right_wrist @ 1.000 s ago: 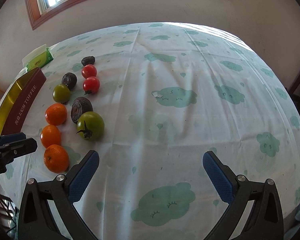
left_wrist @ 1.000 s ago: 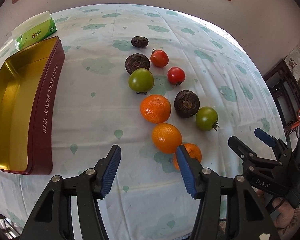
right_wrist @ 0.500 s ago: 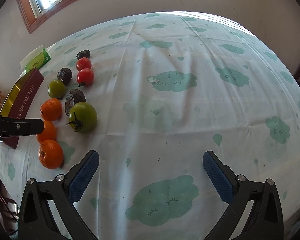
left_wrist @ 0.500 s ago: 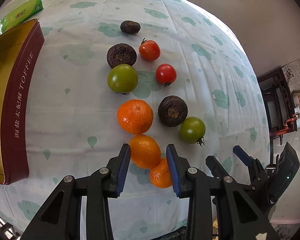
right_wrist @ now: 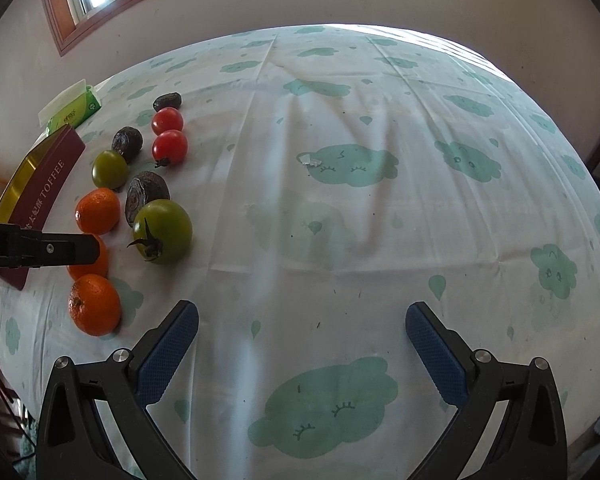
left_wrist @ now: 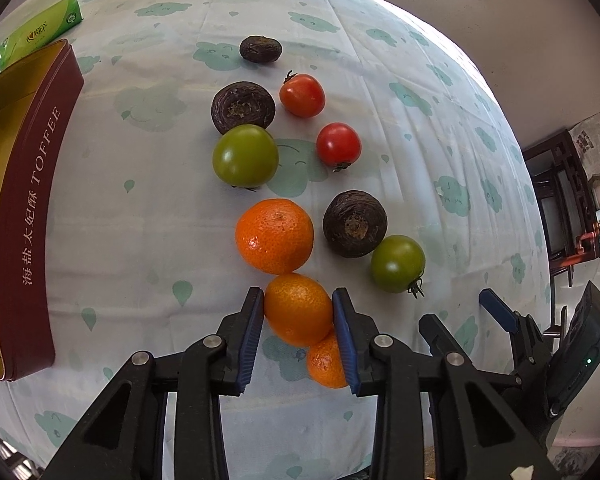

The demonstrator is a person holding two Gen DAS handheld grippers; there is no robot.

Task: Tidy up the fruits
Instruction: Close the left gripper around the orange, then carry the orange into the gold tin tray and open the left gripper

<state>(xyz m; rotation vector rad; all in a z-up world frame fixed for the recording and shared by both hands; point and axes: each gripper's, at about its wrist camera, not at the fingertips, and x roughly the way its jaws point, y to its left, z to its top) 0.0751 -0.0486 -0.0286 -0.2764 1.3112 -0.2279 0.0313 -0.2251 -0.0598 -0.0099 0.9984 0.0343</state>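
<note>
Left gripper (left_wrist: 298, 320): its blue pads pressed on both sides of the middle orange (left_wrist: 298, 308), so it was clamped on that fruit; in the right wrist view only one black finger showed, lying across the same orange.
Right gripper (right_wrist: 302, 344): jaws stood wide apart with nothing between them, over bare cloth (right_wrist: 340, 220), well apart from the fruit.
Middle orange: on the cloth in a line of three, touching the far orange (left_wrist: 275, 235) and the near orange (left_wrist: 326, 362), which lay partly behind the right pad.
Green tomatoes: one (left_wrist: 245, 156) just beyond the far orange, touching a dark fruit (left_wrist: 243, 107); the other (left_wrist: 397, 263) to the right, its stalk toward the camera, touching a second dark fruit (left_wrist: 355, 224).
Red tomatoes: two, one (left_wrist: 302, 95) beside the first dark fruit, one (left_wrist: 338, 145) nearer, apart from each other.
Third dark fruit (left_wrist: 260, 49): smallest in view, farthest from the gripper, alone.
Tin (left_wrist: 28, 216): open, gold inside, maroon wall lettered TOFFEE, at the left of the cloth, well apart from the fruit; I could see nothing in the part shown.
Tissue pack (left_wrist: 44, 32): green and white, just beyond the tin's far end.
</note>
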